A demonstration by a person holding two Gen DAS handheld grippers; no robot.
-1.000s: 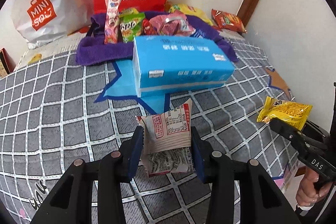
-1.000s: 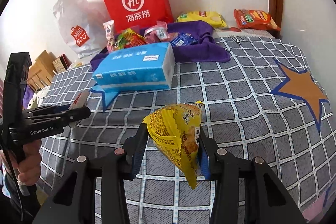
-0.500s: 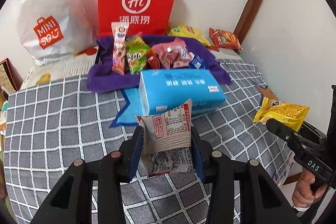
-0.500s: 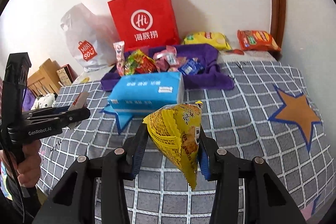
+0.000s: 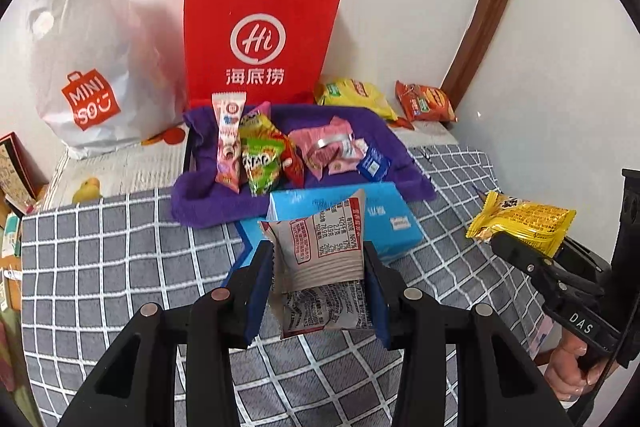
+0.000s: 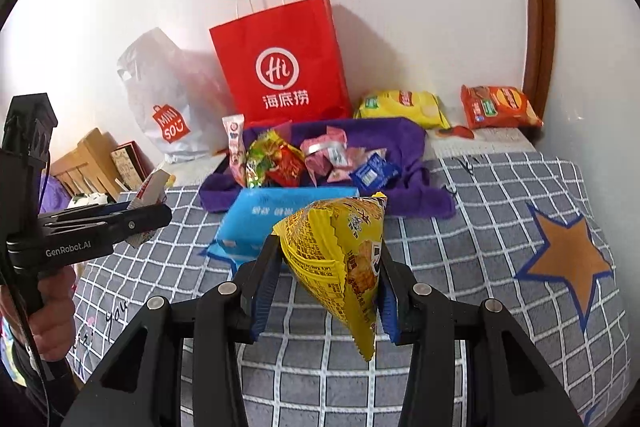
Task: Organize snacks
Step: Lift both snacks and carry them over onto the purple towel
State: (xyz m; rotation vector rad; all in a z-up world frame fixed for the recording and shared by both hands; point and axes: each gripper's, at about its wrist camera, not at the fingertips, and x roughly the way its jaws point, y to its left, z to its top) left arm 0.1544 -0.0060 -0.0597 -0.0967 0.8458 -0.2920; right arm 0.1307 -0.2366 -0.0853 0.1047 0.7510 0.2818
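Note:
My left gripper is shut on a white snack packet with red print, held above the grey checked bedspread. In the right wrist view my right gripper is shut on a yellow snack bag, also in the air. Each gripper shows in the other's view: the right gripper with the yellow bag at the right edge, the left gripper with the white packet at the left. Ahead, a purple cloth-lined tray holds several snacks, behind a blue tissue pack.
A red paper bag and a white plastic bag stand against the wall. A yellow chip bag and an orange packet lie at the back right. An orange star marks the bedspread. A person's hand grips the left handle.
Both grippers have risen with their packets held. The tray, the tissue pack and the bags now sit lower and farther off in both views, and more of the wall shows.

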